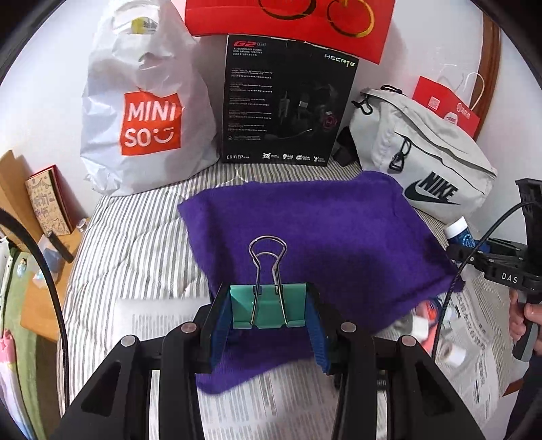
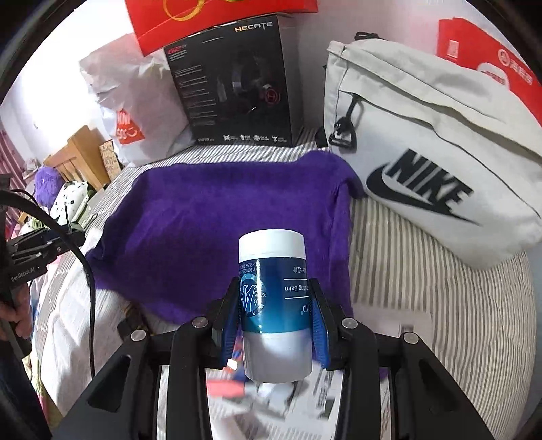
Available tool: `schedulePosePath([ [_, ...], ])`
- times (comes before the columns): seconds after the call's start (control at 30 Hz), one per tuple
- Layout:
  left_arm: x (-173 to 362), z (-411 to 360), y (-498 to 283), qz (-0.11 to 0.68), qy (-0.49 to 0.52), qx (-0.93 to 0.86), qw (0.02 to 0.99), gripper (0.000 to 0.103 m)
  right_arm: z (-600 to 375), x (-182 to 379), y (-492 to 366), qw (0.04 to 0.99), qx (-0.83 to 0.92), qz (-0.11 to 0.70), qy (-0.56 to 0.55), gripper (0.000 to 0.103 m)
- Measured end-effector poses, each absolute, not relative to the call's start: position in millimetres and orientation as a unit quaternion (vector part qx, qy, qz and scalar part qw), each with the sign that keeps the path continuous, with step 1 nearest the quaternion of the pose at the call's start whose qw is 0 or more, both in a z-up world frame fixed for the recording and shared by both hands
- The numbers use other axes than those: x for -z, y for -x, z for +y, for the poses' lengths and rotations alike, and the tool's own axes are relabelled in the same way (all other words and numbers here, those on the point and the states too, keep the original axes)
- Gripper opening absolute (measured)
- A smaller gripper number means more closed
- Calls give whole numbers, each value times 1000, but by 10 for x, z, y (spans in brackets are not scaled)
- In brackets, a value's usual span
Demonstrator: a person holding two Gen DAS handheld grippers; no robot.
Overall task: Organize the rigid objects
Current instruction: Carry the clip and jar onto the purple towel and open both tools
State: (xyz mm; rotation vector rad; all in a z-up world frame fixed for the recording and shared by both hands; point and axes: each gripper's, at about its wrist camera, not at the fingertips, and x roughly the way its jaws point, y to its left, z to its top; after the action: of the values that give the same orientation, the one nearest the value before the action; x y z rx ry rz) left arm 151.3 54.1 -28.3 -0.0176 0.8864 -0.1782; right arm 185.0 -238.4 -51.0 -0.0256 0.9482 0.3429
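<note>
My left gripper (image 1: 269,313) is shut on a teal binder clip (image 1: 269,309), whose wire handles stick forward over a purple cloth (image 1: 321,230) spread on the striped bed. A blue-and-white balm bottle (image 2: 275,304) with a white cap is clamped between the pads of my right gripper (image 2: 276,318), held above the near edge of the purple cloth (image 2: 216,216). In the left wrist view the right gripper (image 1: 474,252) shows at the right edge with the bottle (image 1: 460,233) in it. Small blurred objects (image 1: 428,320) lie on newspaper (image 1: 474,325) below the cloth's near right corner.
Along the wall stand a white Miniso bag (image 1: 145,115), a black headset box (image 1: 284,101), a red box (image 1: 291,23) atop it, a grey Nike bag (image 1: 423,159) and a red paper bag (image 1: 447,105). A wooden bedside stand with a notebook (image 1: 47,199) is left. A person's hand (image 1: 528,318) grips the right handle.
</note>
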Motion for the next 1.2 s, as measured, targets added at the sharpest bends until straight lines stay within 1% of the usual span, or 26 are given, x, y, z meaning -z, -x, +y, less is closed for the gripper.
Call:
schedulePosePath([
  [0.27, 401, 496, -1973, 443, 11, 93, 892, 39, -2229, 612, -2356, 869, -158, 469, 28, 37],
  [0.6, 669, 450, -2434, 468, 14, 95, 879, 39, -2108, 941, -2796, 848, -151, 505, 53, 37],
  [0.83, 872, 395, -2632, 488, 3, 88, 868, 39, -2030, 1086, -2999, 839, -146, 519, 72, 37],
  [1.07, 935, 348, -2735, 501, -11, 86, 861, 39, -1958, 1102, -3083, 837, -149, 519, 86, 37],
  [1.17, 965, 332, -2750, 501, -16, 83, 861, 39, -1953, 1108, -3096, 837, -153, 519, 84, 38],
  [1.2, 970, 323, -2742, 502, -21, 83, 861, 39, -1955, 1109, -3090, 836, -158, 518, 86, 40],
])
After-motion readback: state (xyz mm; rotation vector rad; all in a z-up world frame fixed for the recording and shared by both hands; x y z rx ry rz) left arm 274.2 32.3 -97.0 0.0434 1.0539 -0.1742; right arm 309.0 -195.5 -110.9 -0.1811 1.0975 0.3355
